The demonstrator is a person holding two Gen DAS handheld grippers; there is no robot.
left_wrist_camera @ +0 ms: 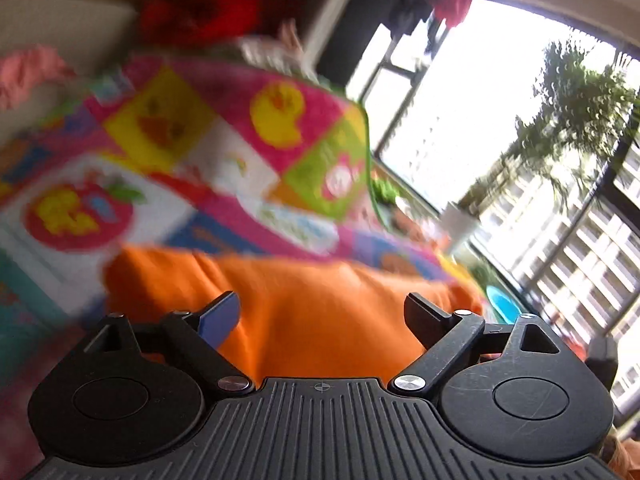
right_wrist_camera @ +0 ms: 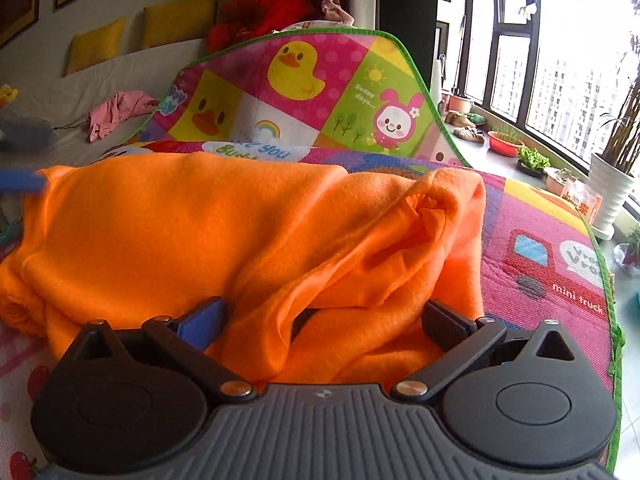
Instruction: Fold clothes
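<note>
Orange garment (right_wrist_camera: 224, 232) lies bunched on the printed play mat (right_wrist_camera: 552, 240), filling the centre and left of your right wrist view. It's rumpled, with a loose fold raised at centre right and one opening gaping toward the camera.

Your right gripper (right_wrist_camera: 320, 320) sits at the garment's near edge, fingers spread wide. Cloth lies between them and up against the body, but nothing is pinched. Blue pad on the left finger, dark pad on the right.

Left wrist view is motion-blurred. Same orange garment (left_wrist_camera: 304, 312) fills the lower centre there. Your left gripper (left_wrist_camera: 320, 316) also has its fingers spread, cloth in front of and between them, not clamped.

A blue finger tip shows at the left edge of the right view, against the garment's far left corner. Likely your left gripper, can't confirm contact.

Mat's far end stands curled upward at upper centre: duck and bunny panels, green trim. Pink cloth (right_wrist_camera: 116, 114) lies on the grey sofa (right_wrist_camera: 60, 88) at upper left, yellow cushions (right_wrist_camera: 176, 24) behind it. Windows and potted plants (right_wrist_camera: 532, 160) at right.
</note>
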